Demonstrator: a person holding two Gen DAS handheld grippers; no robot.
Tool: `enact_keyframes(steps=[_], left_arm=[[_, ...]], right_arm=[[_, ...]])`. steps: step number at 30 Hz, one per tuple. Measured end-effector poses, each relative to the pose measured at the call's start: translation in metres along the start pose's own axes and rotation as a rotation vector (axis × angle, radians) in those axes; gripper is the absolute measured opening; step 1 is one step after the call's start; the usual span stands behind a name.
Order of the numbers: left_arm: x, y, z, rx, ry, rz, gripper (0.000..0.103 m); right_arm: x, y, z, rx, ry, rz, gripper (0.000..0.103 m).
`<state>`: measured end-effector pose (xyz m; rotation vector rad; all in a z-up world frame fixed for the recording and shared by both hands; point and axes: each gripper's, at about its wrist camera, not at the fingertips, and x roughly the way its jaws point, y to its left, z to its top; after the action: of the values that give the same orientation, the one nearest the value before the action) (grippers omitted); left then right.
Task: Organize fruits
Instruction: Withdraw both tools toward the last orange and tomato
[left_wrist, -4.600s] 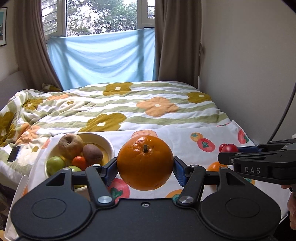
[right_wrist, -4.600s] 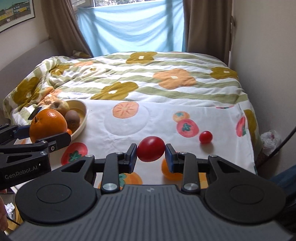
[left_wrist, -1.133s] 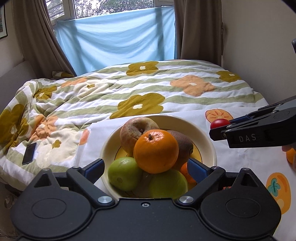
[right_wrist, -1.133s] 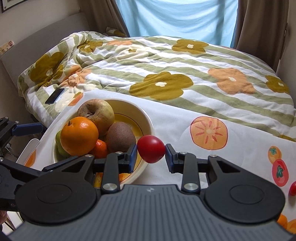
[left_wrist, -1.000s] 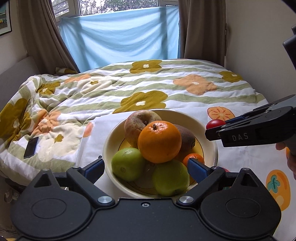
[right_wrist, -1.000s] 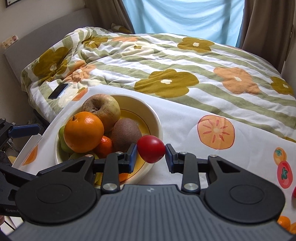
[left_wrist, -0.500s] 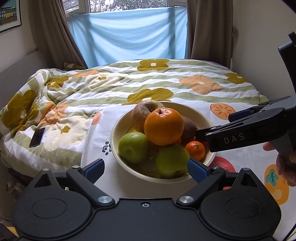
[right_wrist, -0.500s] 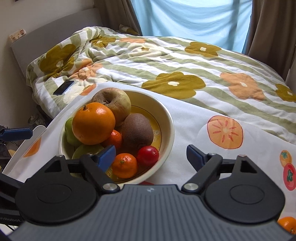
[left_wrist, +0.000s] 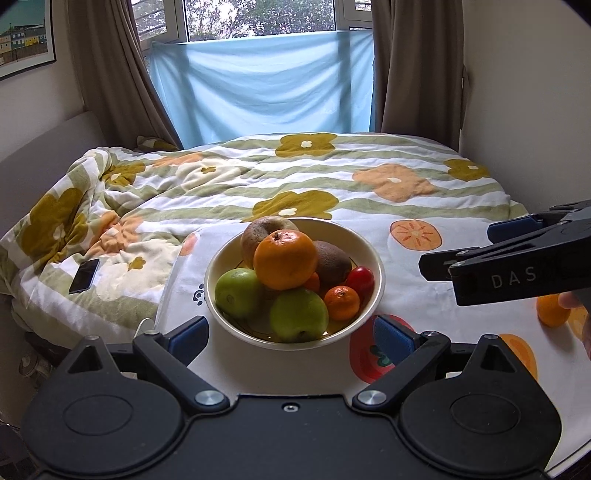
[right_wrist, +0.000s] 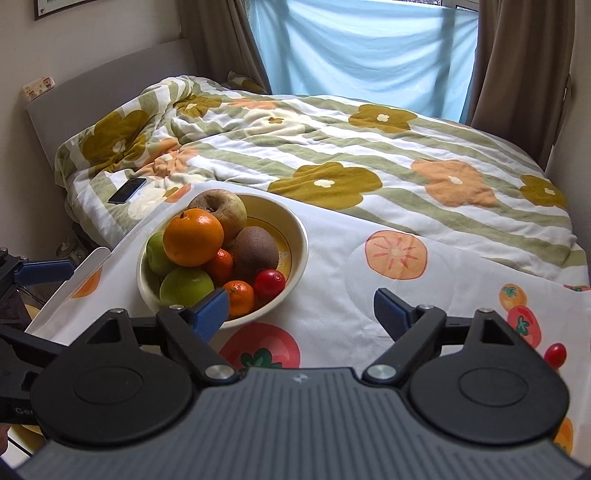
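A cream bowl (left_wrist: 376, 280) (right_wrist: 299, 236) on the fruit-print cloth holds a large orange (left_wrist: 285, 258) on top, a brownish apple (left_wrist: 262, 229), a kiwi (left_wrist: 332, 262), two green apples (left_wrist: 238, 291), a tangerine (left_wrist: 341, 302) and a red tomato (left_wrist: 360, 279) (right_wrist: 269, 283) at its right side. My left gripper (left_wrist: 290, 334) is open and empty, just short of the bowl. The right gripper (right_wrist: 300, 306) has its jaws opening wide with nothing between them, back from the bowl's right rim. A small orange (left_wrist: 552, 310) and a cherry tomato (right_wrist: 554, 354) lie loose on the cloth.
A flowered quilt (left_wrist: 332, 184) covers the bed behind the cloth. A dark phone (left_wrist: 84, 275) lies on it at the left. Walls stand close on the right and left, with curtains and a blue sheet at the window.
The right gripper opened and let the red tomato go into the bowl, then drew back and up. The left gripper, open throughout the last second, also backed away from the bowl.
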<state>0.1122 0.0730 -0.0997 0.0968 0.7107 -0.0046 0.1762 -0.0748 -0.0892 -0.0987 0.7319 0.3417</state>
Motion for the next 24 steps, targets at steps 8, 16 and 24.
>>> enact_keyframes(steps=[8, 16, 24], left_arm=[[-0.044, -0.044, -0.004, 0.037, -0.050, 0.014, 0.103], [-0.067, -0.104, -0.002, 0.111, -0.094, -0.108, 0.103], [-0.056, -0.165, 0.003, 0.184, -0.086, -0.240, 0.103]], right_arm=[[-0.069, -0.042, -0.022, 0.077, -0.078, -0.076, 0.103], [-0.123, -0.106, -0.050, 0.135, -0.089, -0.150, 0.103], [-0.133, -0.171, -0.074, 0.089, -0.042, -0.182, 0.103]])
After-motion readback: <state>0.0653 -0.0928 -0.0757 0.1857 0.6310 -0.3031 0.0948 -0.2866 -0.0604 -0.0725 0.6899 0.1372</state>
